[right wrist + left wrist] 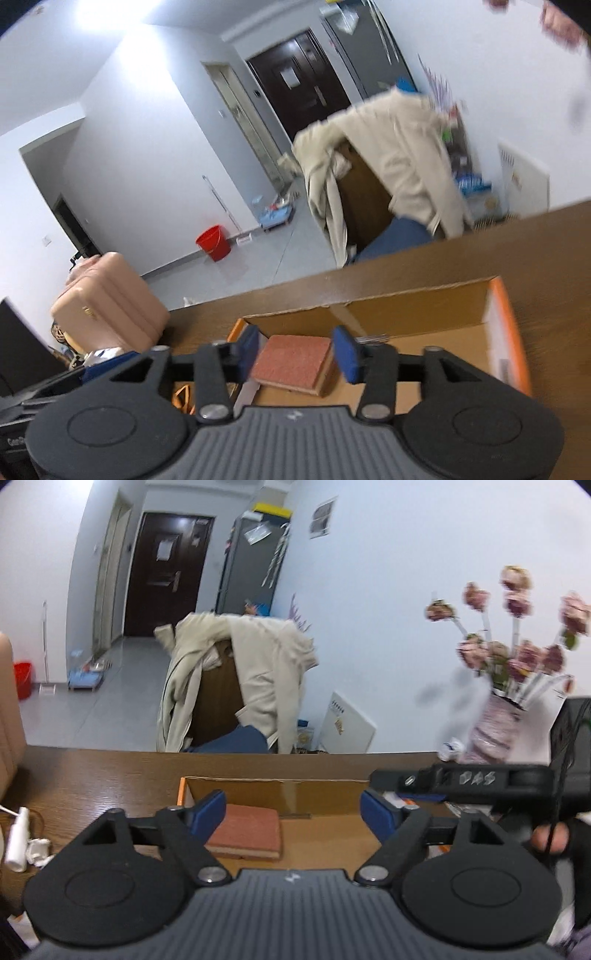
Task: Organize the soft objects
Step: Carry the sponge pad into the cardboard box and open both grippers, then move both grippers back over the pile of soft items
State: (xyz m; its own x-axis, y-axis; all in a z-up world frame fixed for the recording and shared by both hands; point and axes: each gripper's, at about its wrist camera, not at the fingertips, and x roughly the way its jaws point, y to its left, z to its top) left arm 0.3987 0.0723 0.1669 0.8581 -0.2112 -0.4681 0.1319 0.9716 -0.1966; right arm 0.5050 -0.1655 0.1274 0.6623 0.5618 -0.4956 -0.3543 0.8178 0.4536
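Observation:
A red-topped sponge with a tan underside (245, 830) lies inside an open cardboard box (280, 794) on the wooden table. My left gripper (293, 812) is open and empty above the box; the sponge sits by its left finger. In the right wrist view the same sponge (293, 362) lies in the box (417, 306) between the pads of my right gripper (297, 352). The jaws stand open around it and I cannot see the pads touching it. The right gripper's black body (465, 779) shows at the right of the left wrist view.
A vase of pink flowers (495, 723) stands at the table's back right. A white bottle (18, 842) and crumpled paper lie at the left. A chair draped with a beige coat (255, 679) stands behind the table. A pink suitcase (110, 295) stands left of it.

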